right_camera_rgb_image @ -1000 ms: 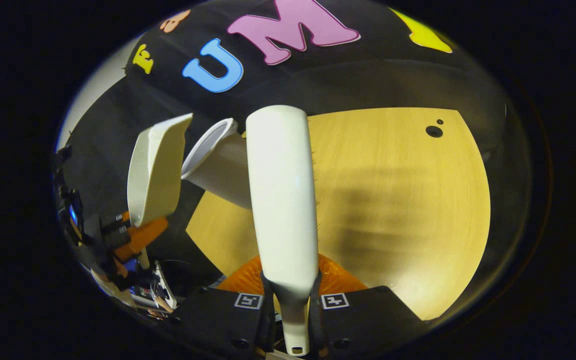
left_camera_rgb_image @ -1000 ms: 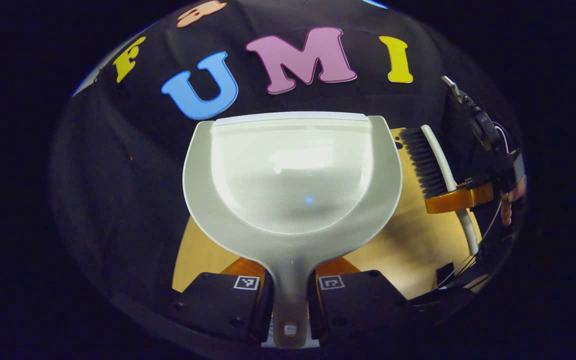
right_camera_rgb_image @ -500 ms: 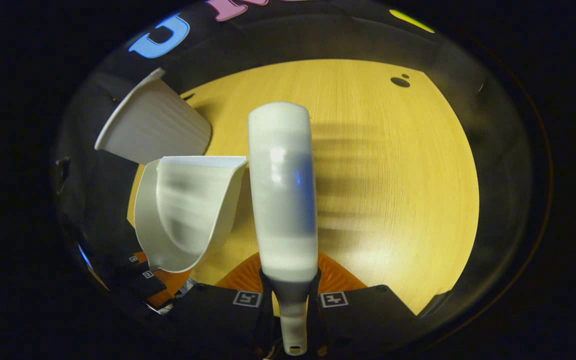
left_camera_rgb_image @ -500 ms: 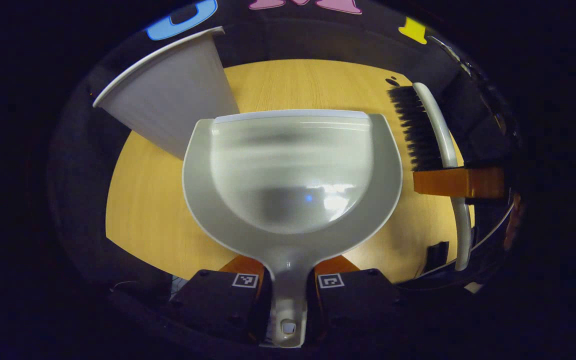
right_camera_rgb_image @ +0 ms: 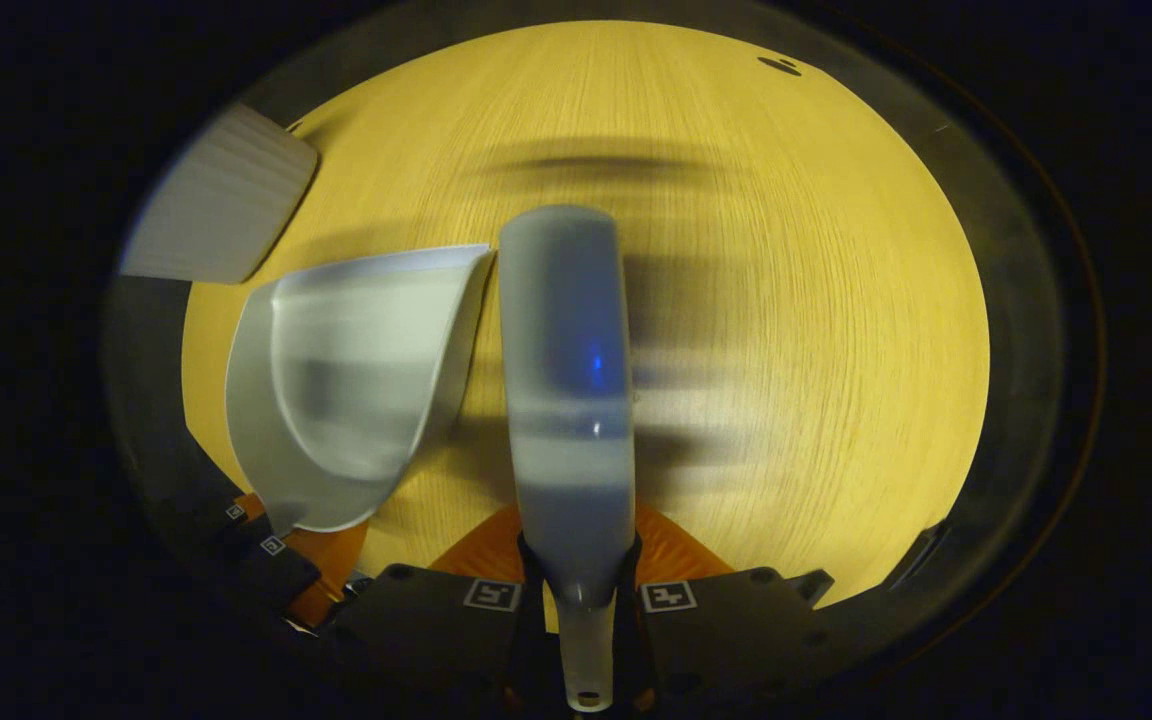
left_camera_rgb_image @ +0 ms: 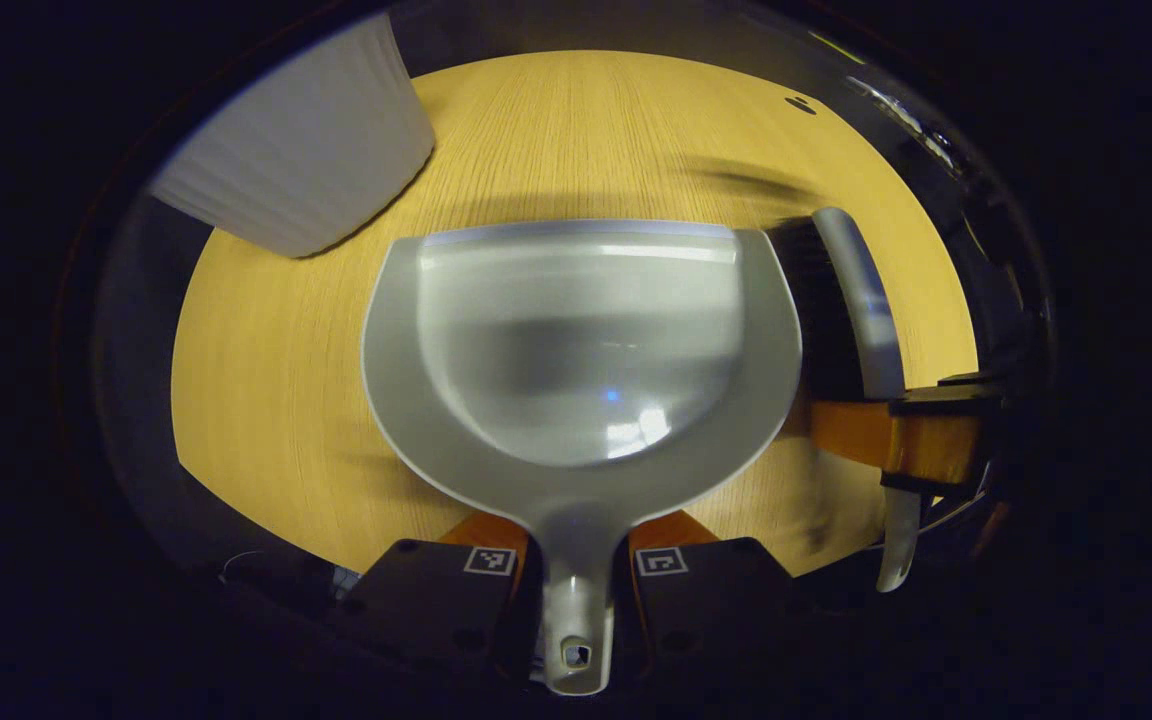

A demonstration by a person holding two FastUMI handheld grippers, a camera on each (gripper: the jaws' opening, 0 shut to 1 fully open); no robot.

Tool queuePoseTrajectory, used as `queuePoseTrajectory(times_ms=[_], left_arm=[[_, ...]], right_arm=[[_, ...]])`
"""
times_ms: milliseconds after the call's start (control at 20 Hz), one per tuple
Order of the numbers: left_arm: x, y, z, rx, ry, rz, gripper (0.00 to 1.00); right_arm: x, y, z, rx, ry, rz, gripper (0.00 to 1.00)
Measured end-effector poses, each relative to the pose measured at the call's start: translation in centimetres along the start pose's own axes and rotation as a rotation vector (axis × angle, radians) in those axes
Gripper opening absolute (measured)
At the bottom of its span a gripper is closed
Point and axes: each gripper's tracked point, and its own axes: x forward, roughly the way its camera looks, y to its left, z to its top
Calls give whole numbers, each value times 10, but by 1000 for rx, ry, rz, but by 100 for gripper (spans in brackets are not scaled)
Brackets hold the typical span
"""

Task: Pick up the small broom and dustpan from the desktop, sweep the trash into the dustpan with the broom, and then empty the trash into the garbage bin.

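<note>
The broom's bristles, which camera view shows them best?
The left gripper view. There the broom is seen from the side, its dark bristles showing beside the dustpan. The right gripper view looks along the broom's pale back, which covers the bristles.

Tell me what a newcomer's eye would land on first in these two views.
First the pale dustpan, at the centre of the left gripper view, its handle pinched in the left gripper above the wooden desktop. Next the broom, standing up the middle of the right gripper view with its handle clamped in the right gripper. A ribbed white garbage bin sits at the desktop's far left edge.
</note>
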Motion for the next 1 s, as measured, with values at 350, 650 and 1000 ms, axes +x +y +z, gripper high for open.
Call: queuePoseTrajectory(times_ms=[350,650,1000], left_arm=[[5,5,-2,-20,16,-1,29],[4,0,-19,-31,89,-36,51],[-18,-1,-9,-7,-16,-26,88]], right_arm=[[-1,4,-1,24,9,-9,33],[-4,3,2,3,17,-26,61],[-23,7,5,-26,-36,-11,99]])
